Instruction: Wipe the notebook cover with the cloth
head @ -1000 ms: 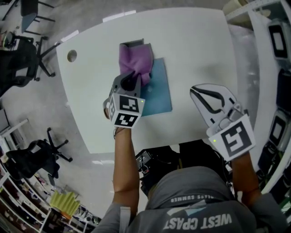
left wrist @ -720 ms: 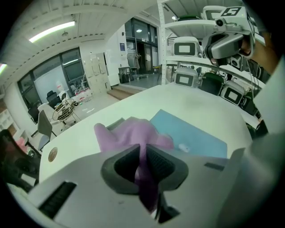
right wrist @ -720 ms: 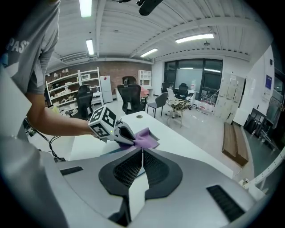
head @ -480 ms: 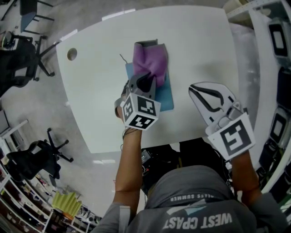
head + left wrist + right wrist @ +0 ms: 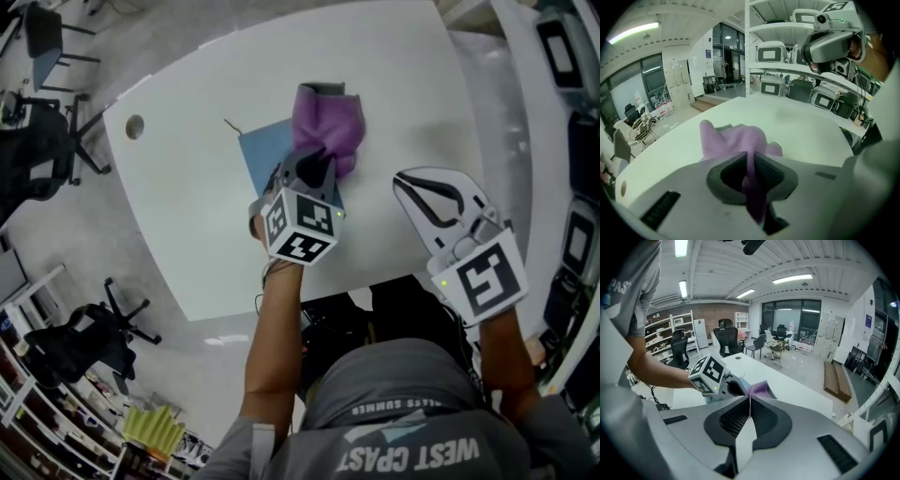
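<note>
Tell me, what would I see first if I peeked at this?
The purple cloth, pinched in the left tool, lies partly on a blue notebook in the middle of the white table. Then the right tool, shut and empty, over the table's near right edge.

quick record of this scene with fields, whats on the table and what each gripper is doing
surface: white table
notebook: blue notebook, lying flat on the table, only its left part showing in the head view
cloth: purple cloth, bunched up, lying over the rest of the notebook
left gripper: jaws closed on the cloth
right gripper: jaws together, nothing between them, off to the right of the notebook
task state: cloth on the cover, held by the left gripper
</note>
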A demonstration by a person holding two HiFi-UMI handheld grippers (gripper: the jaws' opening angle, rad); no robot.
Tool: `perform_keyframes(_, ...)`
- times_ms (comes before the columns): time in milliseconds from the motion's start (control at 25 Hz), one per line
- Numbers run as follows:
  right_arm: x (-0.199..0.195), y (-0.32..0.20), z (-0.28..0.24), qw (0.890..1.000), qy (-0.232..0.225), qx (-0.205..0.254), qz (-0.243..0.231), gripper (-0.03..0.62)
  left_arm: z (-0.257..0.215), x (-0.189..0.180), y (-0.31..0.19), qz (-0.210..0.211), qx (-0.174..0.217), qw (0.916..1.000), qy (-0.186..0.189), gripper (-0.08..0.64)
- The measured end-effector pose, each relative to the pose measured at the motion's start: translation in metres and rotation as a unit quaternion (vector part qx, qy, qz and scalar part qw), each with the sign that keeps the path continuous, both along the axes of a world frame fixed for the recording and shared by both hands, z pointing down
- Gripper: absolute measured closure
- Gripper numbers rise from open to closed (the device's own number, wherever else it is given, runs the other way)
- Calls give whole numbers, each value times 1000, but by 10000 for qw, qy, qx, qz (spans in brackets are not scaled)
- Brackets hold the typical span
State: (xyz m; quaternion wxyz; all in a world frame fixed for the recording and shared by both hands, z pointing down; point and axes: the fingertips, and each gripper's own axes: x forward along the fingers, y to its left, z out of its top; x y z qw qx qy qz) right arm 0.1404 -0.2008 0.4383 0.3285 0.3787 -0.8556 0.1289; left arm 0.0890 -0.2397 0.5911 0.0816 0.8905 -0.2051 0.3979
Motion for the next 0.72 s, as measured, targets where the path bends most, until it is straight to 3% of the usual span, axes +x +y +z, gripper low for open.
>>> perform_keyframes(480, -55, -4, -3, 9973, -5, 48, -729, 560, 1, -125, -1, -1218, 73, 9920, -326, 514)
perform_keyframes(720, -61, -4, -3, 9977, -32, 28, -673, 560, 1, -127, 2, -1143, 110, 9923, -459, 515)
